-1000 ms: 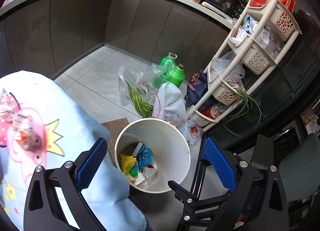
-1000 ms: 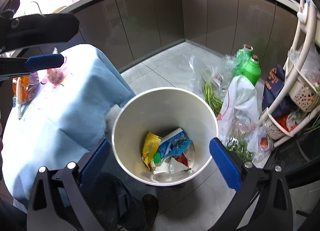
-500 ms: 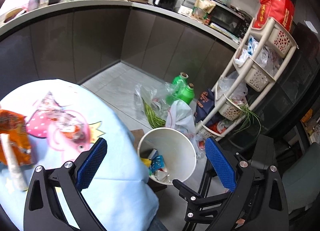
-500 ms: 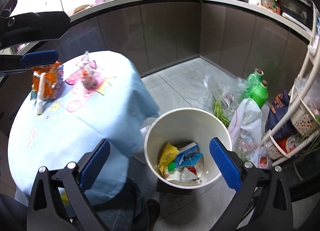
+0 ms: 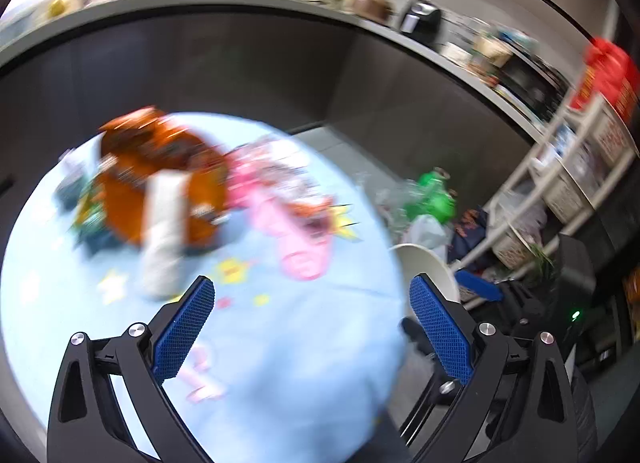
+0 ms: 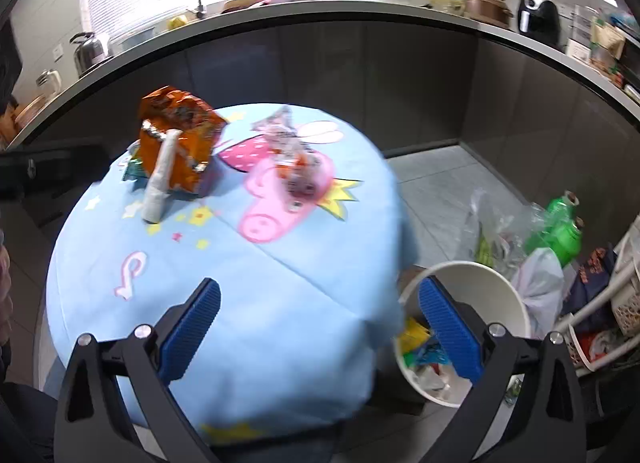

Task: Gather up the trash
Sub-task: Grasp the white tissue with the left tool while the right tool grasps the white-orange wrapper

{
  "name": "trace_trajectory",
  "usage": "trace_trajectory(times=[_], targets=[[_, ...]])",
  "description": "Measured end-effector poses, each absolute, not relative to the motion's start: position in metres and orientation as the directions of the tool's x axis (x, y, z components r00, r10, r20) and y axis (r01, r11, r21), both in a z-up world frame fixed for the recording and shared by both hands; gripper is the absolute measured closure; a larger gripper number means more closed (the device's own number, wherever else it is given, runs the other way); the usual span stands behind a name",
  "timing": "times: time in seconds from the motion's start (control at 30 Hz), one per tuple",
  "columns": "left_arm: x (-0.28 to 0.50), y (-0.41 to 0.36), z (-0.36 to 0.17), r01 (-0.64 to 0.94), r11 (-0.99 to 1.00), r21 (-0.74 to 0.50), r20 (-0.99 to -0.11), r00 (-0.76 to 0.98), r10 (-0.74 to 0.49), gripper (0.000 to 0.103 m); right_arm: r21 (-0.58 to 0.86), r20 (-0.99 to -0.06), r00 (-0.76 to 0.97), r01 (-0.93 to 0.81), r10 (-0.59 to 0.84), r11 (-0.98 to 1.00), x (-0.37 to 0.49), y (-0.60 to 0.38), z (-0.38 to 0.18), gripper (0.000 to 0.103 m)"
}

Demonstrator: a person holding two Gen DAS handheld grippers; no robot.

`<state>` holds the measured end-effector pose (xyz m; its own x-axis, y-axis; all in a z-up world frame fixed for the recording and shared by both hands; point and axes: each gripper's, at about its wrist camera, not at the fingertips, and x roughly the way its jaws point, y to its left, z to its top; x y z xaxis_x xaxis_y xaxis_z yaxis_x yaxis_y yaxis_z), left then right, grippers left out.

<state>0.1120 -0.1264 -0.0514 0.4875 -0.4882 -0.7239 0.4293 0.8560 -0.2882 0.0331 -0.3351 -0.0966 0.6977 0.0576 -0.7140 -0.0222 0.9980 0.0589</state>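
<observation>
With both claws spread wide and holding nothing, left claw (image 5: 312, 317) and right claw (image 6: 320, 321) hovering over the round table (image 6: 280, 303) in its light blue cloth. Ahead of the right claw and to its left, an orange snack bag (image 6: 180, 143) with a white wrapper (image 6: 160, 183) leaning on it; straight ahead, a crumpled clear wrapper (image 6: 292, 155) on the pink pig print. Just beside the right claw's right finger, down on the floor, a white bin (image 6: 480, 303) with trash inside; left view badly blurred, same bag (image 5: 160, 179) ahead-left.
</observation>
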Motion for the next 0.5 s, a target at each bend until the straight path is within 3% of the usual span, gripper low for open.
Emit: trace_trajectory(times=[0.13, 0.3, 0.5], targets=[[0.118, -0.065, -0.064, 0.298, 0.907, -0.297, -0.741, 0.527, -0.416, 0.009, 0.100, -0.734, 0.669, -0.066, 0.118, 0.993, 0.055, -0.303, -0.098, 0.003], [0.125, -0.003, -0.074, 0.167, 0.931, -0.323, -0.750, 0.555, -0.360, 0.009, 0.050, -0.757, 0.636, -0.174, 0.151, 0.984, 0.079, -0.249, -0.102, 0.003], [0.127, 0.030, -0.080, 0.114, 0.938, -0.327, -0.751, 0.571, -0.331, 0.009, 0.047, -0.763, 0.619, -0.235, 0.187, 0.971, 0.101, -0.209, -0.106, 0.003]])
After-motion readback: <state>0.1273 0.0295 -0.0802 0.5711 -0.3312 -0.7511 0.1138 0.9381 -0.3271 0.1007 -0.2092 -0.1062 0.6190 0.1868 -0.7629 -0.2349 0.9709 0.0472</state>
